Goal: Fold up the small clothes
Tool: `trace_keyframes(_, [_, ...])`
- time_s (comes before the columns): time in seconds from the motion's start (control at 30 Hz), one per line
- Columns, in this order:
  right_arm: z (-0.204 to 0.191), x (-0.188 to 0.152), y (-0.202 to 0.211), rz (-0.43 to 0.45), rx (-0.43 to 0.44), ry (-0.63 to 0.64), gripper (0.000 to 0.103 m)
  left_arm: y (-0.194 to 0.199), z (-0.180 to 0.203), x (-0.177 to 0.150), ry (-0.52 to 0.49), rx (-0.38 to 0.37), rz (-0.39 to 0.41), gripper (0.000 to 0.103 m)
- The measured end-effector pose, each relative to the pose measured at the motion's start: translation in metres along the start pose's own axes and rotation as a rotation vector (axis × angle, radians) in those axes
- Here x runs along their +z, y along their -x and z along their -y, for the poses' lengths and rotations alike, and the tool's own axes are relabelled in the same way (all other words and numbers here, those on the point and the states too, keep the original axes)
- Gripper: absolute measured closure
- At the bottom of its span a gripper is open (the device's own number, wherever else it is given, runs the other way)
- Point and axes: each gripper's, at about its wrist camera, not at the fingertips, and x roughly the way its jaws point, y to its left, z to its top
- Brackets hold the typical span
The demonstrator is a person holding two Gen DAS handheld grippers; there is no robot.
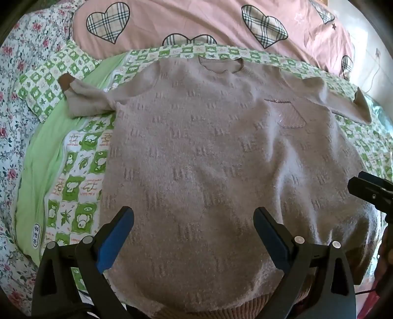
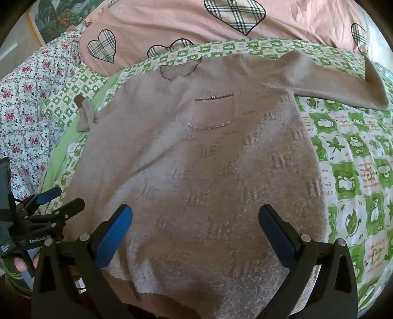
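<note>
A small beige-pink knitted sweater (image 1: 208, 157) lies flat, front up, on a green-and-white patterned quilt (image 1: 81, 176). Its collar (image 1: 221, 65) is at the far end and its ribbed hem nearest me. A chest pocket (image 1: 287, 114) sits right of centre. The left sleeve (image 1: 83, 98) is bunched, the right sleeve (image 1: 343, 98) lies stretched out. My left gripper (image 1: 194, 220) is open and empty above the lower body of the sweater. My right gripper (image 2: 196, 218) is open and empty above the sweater (image 2: 208, 171), right of the left gripper (image 2: 49, 203).
A pink duvet with plaid hearts (image 1: 196, 22) lies beyond the collar. A floral sheet (image 1: 14, 110) covers the bed on the left. The quilt (image 2: 356, 159) spreads to the right of the sweater. A framed picture (image 2: 56, 17) hangs at far left.
</note>
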Motion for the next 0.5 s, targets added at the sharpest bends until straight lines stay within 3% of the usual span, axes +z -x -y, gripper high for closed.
trace_keyframes(0.5, [-0.010,-0.020,0.001,0.009,0.000,-0.008,0.001,0.003,0.002,0.000,-0.004,-0.009,0.007,0.005])
